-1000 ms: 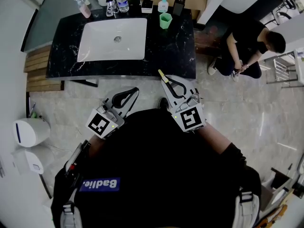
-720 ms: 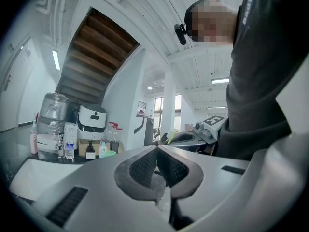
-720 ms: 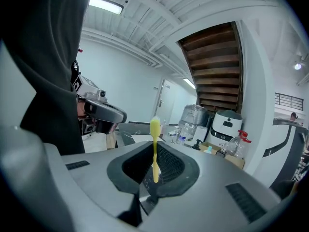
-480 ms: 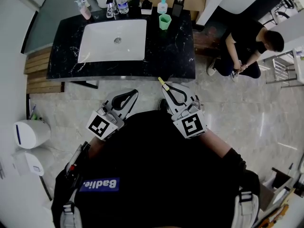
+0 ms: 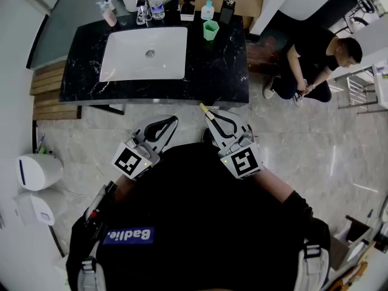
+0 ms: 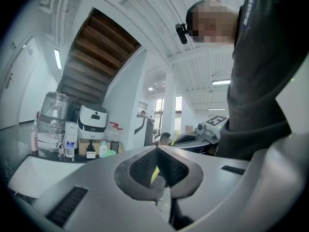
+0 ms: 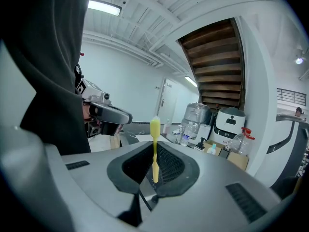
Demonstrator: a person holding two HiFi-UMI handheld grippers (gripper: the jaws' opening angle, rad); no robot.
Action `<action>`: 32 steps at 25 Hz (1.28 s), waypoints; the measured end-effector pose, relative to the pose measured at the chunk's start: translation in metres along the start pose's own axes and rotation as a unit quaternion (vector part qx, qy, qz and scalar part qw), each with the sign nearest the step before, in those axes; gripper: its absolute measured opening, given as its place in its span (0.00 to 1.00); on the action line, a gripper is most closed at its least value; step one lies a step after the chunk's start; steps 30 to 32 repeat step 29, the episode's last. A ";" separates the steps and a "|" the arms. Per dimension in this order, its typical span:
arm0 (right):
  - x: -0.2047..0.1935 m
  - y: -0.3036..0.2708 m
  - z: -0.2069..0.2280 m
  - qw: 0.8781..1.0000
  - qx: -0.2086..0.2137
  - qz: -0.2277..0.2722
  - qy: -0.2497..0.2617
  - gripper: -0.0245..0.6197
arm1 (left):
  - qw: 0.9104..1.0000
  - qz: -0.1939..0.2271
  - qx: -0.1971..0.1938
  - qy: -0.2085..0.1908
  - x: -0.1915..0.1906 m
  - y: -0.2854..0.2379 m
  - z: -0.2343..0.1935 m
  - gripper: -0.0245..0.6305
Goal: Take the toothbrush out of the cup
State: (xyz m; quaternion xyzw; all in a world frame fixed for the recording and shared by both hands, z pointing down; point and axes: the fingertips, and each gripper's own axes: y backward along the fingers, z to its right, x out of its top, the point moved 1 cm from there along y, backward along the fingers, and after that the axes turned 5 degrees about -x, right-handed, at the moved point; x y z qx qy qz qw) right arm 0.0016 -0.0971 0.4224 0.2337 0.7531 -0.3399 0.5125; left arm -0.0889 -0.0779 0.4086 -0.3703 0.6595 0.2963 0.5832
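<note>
My right gripper (image 5: 209, 115) (image 7: 153, 145) is shut on a yellow toothbrush (image 5: 204, 110) (image 7: 154, 129), whose head sticks up past the jaw tips. It hangs over the floor just in front of the black counter (image 5: 224, 71). The green cup (image 5: 210, 29) (image 6: 110, 153) stands at the back of the counter, right of the white sink (image 5: 144, 52), far from both grippers. My left gripper (image 5: 171, 120) (image 6: 157, 149) is shut with nothing in it, held close to my body beside the right one.
Bottles and dispensers (image 5: 156, 5) line the counter's back edge. A person (image 5: 315, 59) crouches on the floor at the right. A white bin (image 5: 37, 170) stands at the left, and wooden slats (image 5: 51, 86) lie left of the counter.
The right gripper with the toothbrush has drawn back a little from the counter's front edge. The left gripper has hardly moved.
</note>
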 end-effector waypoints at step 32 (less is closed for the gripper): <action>0.000 -0.005 0.001 1.000 0.006 0.001 0.007 0.09 | 1.000 0.002 0.001 -0.002 0.000 -0.005 -0.004 0.05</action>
